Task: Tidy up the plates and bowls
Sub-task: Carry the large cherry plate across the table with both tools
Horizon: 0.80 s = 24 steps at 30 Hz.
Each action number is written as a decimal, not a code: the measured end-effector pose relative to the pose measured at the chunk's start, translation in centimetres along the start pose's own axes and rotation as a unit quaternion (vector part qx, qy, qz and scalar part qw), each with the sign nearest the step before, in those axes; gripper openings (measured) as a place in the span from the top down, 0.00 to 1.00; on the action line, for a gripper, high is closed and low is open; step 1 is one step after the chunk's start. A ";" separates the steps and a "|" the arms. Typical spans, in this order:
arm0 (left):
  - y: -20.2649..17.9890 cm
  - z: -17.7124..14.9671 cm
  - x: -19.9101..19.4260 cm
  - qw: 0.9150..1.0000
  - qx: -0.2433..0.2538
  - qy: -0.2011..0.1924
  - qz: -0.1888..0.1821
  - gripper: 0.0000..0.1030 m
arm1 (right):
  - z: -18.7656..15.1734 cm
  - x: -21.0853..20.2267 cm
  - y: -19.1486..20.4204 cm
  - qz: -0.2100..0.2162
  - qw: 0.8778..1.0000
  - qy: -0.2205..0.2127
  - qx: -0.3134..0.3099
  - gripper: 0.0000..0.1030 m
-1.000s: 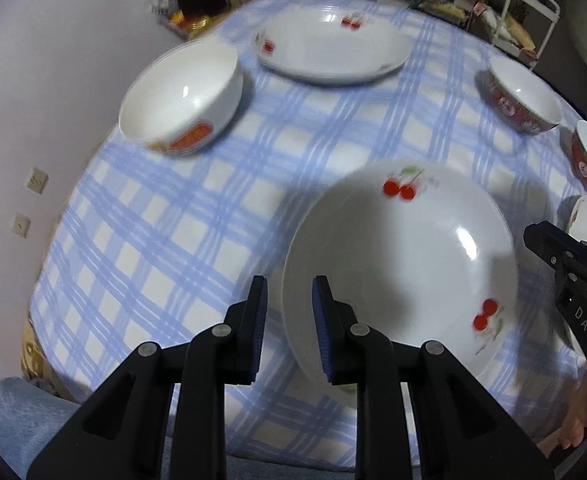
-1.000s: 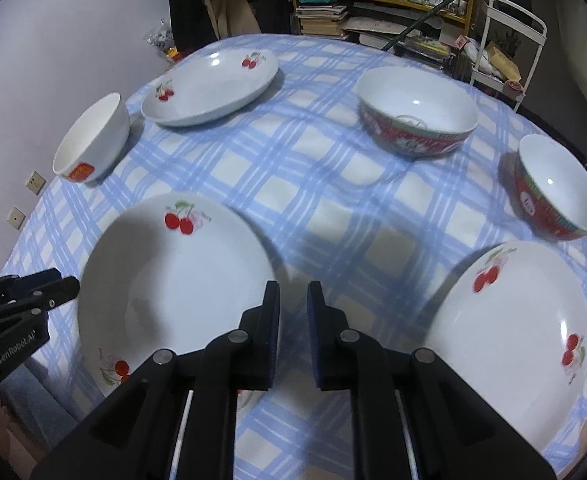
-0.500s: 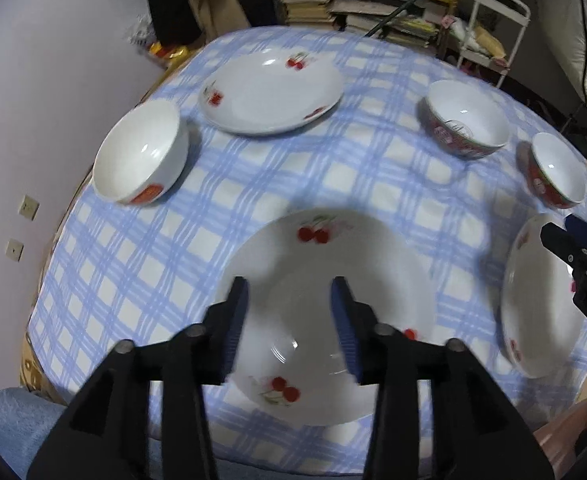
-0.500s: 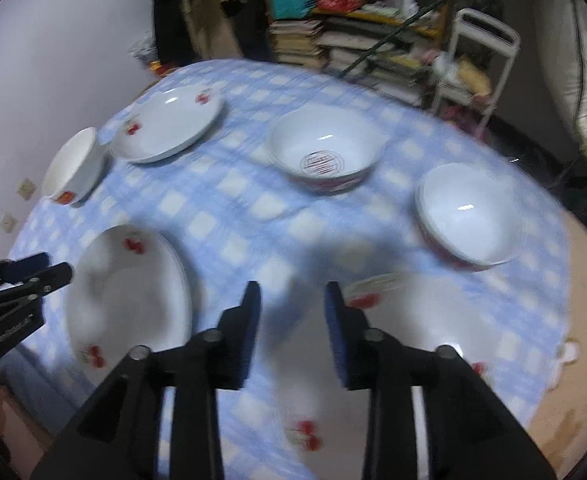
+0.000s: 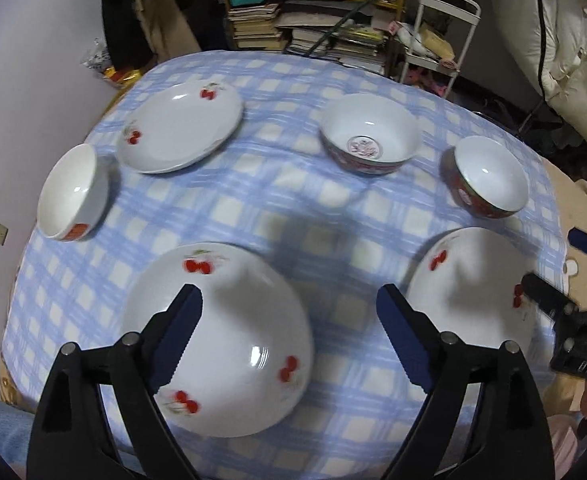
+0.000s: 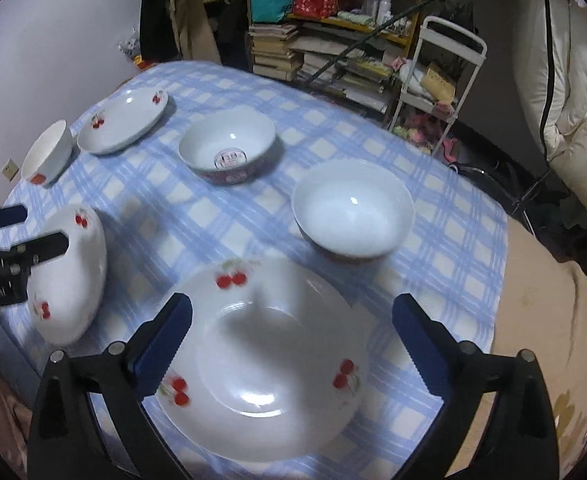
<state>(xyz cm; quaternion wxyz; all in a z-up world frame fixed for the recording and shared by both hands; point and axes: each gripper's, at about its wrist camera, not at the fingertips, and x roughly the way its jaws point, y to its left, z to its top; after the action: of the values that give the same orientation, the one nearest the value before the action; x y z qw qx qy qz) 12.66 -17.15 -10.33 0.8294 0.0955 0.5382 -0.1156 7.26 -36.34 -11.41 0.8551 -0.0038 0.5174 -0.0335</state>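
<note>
- Blue-and-white checked cloth (image 5: 253, 184) covers the table, and all the crockery stands on it.
- We see our left gripper (image 5: 289, 336) above the near-left cherry plate (image 5: 229, 344); its jaws are opening, wide apart, and press on nothing.
- Our right gripper (image 6: 291, 340) hangs over the near-right cherry plate (image 6: 269, 364); its jaws are opening too, holding nothing.
- A third cherry plate (image 5: 179, 126) lies at the far left, with a plain white bowl (image 5: 71, 192) just beside it at the table's left edge.
- The large patterned bowl (image 5: 369, 132) sits far centre, and the smaller red-rimmed bowl (image 5: 487, 176) to its right, near the right plate.
- Behind the table we make out stacked books (image 5: 261, 28) and a white cart (image 5: 439, 36).
</note>
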 end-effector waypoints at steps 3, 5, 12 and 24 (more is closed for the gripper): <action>-1.9 0.0 1.0 1.000 0.018 0.017 -0.006 0.15 | -1.1 0.7 -1.1 0.011 1.000 0.022 -0.002 0.00; -3.0 -0.1 1.5 0.999 0.028 0.025 -0.018 0.15 | -1.7 1.3 -2.0 0.015 0.999 0.036 0.006 0.00; -6.2 -1.3 3.6 0.995 0.061 0.057 -0.048 0.15 | -3.8 2.9 -5.8 0.048 0.994 0.070 0.063 0.07; -7.4 -2.6 7.1 0.988 0.027 0.102 -0.114 0.47 | -6.4 6.3 -8.8 0.119 0.976 0.119 0.135 0.70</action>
<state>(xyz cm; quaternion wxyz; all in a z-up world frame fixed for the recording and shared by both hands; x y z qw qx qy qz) 10.97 -24.14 -18.11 0.7487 0.0671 0.6241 -0.2130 4.08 -45.32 -19.58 0.7781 0.1772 0.6026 -0.0010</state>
